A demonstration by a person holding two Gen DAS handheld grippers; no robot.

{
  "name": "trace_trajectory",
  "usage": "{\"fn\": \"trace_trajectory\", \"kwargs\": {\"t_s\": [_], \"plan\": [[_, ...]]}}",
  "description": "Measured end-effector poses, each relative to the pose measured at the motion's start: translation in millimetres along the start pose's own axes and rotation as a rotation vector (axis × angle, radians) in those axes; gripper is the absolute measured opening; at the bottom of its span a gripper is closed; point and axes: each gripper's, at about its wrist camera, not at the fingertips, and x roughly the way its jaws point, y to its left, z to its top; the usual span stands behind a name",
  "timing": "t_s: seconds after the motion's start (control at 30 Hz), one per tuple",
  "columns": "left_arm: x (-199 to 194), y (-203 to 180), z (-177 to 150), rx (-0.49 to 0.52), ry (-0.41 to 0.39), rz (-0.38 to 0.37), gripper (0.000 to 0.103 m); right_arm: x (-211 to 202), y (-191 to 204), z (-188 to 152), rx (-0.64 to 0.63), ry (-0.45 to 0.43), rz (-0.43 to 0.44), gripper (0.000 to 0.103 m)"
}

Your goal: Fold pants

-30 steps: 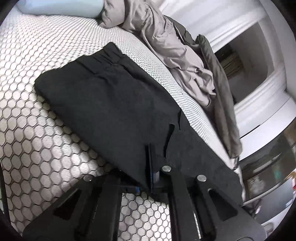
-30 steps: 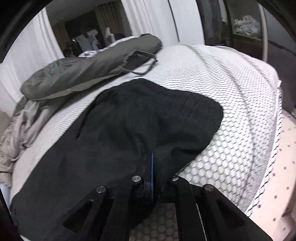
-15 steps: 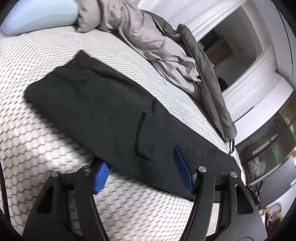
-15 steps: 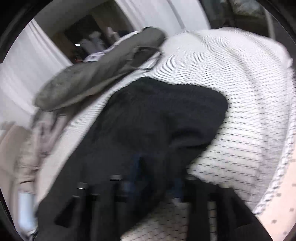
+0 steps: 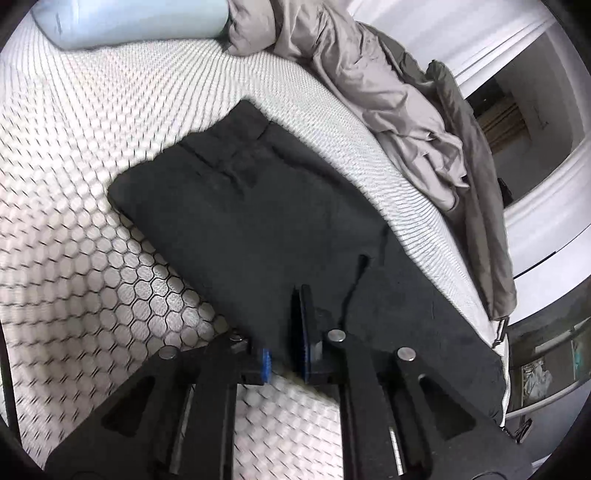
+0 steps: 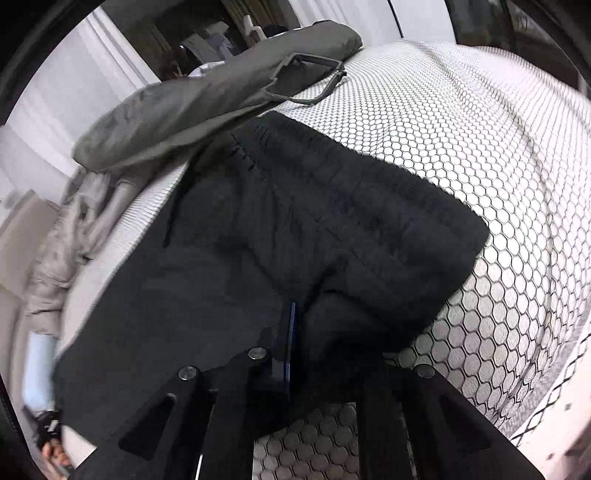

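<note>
While the black pants (image 5: 258, 229) are lying flat across the middle of the left wrist frame on a white bedcover (image 5: 66, 206) printed with dark hexagons, the left gripper (image 5: 286, 354) is sitting at the lower centre with its 2 blue-padded fingers drawn close, pinching the near edge of the cloth between them. The waistband is pointing toward the upper left of that frame, and a thin dark cord is trailing on the fabric just right of the fingers. A crumpled beige blanket (image 5: 369, 77) and a grey-green bag (image 5: 476, 177) are running down the upper right, with a pale blue pillow (image 5: 129, 18) at the top left.

In the right wrist frame the pants (image 6: 332, 236) are filling the centre, bunching upward at the lower middle where the right gripper (image 6: 299, 350) is clamping a raised fold; only 1 blue pad edge is showing, the other finger being buried in cloth. The bag (image 6: 207, 96) is lying along the upper left
</note>
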Motion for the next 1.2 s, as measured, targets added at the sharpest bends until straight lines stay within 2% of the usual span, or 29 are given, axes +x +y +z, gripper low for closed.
{"fn": "trace_trajectory", "kwargs": {"t_s": [0.03, 0.07, 0.1, 0.13, 0.17, 0.2, 0.23, 0.3, 0.37, 0.4, 0.47, 0.53, 0.57, 0.6, 0.63, 0.67, 0.7, 0.73, 0.77, 0.8, 0.83, 0.9, 1.03, 1.07, 1.17, 1.2], "plan": [[-5.1, -4.6, 2.2, 0.013, 0.000, 0.003, 0.030, -2.6, -2.3, -0.1, 0.011, 0.006, 0.055, 0.039], [-9.2, -6.3, 5.5, 0.002, -0.007, 0.015, 0.037, -5.0, -4.7, 0.1, 0.020, 0.009, 0.100, 0.049], [-10.0, -4.3, 8.3, -0.022, -0.013, 0.052, 0.042, -8.3, -7.5, -0.4, 0.021, 0.005, 0.121, 0.049], [-10.2, -3.6, 12.2, -0.038, -0.013, 0.076, 0.042, -8.2, -11.7, 0.3, 0.027, 0.008, 0.122, 0.049], [-7.8, -0.6, 15.9, -0.065, -0.020, 0.096, 0.038, -8.0, -18.6, 1.5, 0.057, 0.005, 0.134, 0.049], [-4.3, 4.7, 18.0, -0.090, -0.031, 0.115, 0.022, -8.0, -24.6, 3.6, 0.088, -0.008, 0.162, 0.049], [-0.5, 9.7, 19.2, -0.110, -0.033, 0.130, 0.011, -7.8, -36.4, 6.7, 0.150, -0.035, 0.188, 0.049], [2.3, 11.7, 18.2, -0.105, -0.043, 0.113, 0.003, -3.5, -54.3, 14.0, 0.243, -0.052, 0.154, 0.022], [-7.2, 10.2, 13.4, -0.084, -0.072, 0.113, 0.001, 2.2, -57.9, 22.7, 0.263, -0.072, 0.167, 0.012], [-15.8, 9.5, 10.2, -0.072, -0.090, 0.113, 0.001, -0.4, -51.0, 26.4, 0.230, -0.092, 0.162, 0.007], [-27.9, 7.8, 5.9, -0.041, -0.119, 0.144, 0.001, -13.0, -34.1, 29.7, 0.142, -0.119, 0.170, 0.006], [-26.4, 11.2, 5.7, -0.034, -0.096, 0.191, 0.004, -22.1, -30.0, 23.7, 0.112, -0.103, 0.171, 0.006], [-27.2, 15.5, 5.4, -0.035, -0.075, 0.192, 0.005, -18.3, -34.8, 21.4, 0.113, -0.077, 0.153, 0.014], [-31.6, 19.1, 3.0, -0.040, -0.068, 0.186, 0.008, -12.3, -46.0, 17.5, 0.120, -0.033, 0.109, 0.029], [-39.5, 19.8, 1.0, -0.038, -0.075, 0.174, 0.008, -11.2, -55.9, 12.4, 0.134, -0.016, 0.083, 0.030], [-47.1, 16.7, 0.1, -0.022, -0.080, 0.177, 0.008, -17.1, -63.2, 10.6, 0.155, -0.030, 0.113, 0.030], [-57.3, 10.3, -2.0, 0.008, -0.091, 0.182, 0.008, -30.0, -66.8, 11.8, 0.164, -0.059, 0.116, 0.037], [-67.7, 2.5, -4.8, 0.039, -0.112, 0.194, 0.010, -44.0, -68.1, 13.1, 0.165, -0.105, 0.083, 0.044], [-77.2, -7.2, -7.4, 0.070, -0.138, 0.208, 0.013, -61.8, -71.4, 13.2, 0.180, -0.173, 0.027, 0.060], [-89.1, -20.0, -12.4, 0.111, -0.171, 0.216, 0.025, -72.7, -72.1, 13.6, 0.194, -0.215, -0.004, 0.064], [-95.3, -28.5, -16.5, 0.129, -0.182, 0.212, 0.047, -83.7, -74.9, 17.6, 0.199, -0.244, -0.011, 0.064], [-98.8, -54.1, -26.9, 0.195, -0.181, 0.170, 0.072, -87.4, -68.6, 31.6, 0.160, -0.223, 0.021, 0.064], [-78.2, -93.7, -42.4, 0.287, -0.119, 0.070, 0.075, -61.2, -33.6, 74.8, -0.033, -0.127, 0.014, 0.070], [-71.0, -97.4, -45.5, 0.287, -0.118, 0.034, 0.076, -51.4, -26.0, 83.1, -0.072, -0.104, 0.020, 0.076], [-52.0, -94.7, -53.1, 0.256, -0.108, -0.035, 0.075, -12.8, 1.4, 108.4, -0.181, -0.036, 0.039, 0.077], [-42.6, -93.4, -54.3, 0.237, -0.095, -0.027, 0.075, 2.5, 15.7, 116.2, -0.223, -0.017, 0.019, 0.078]]}}
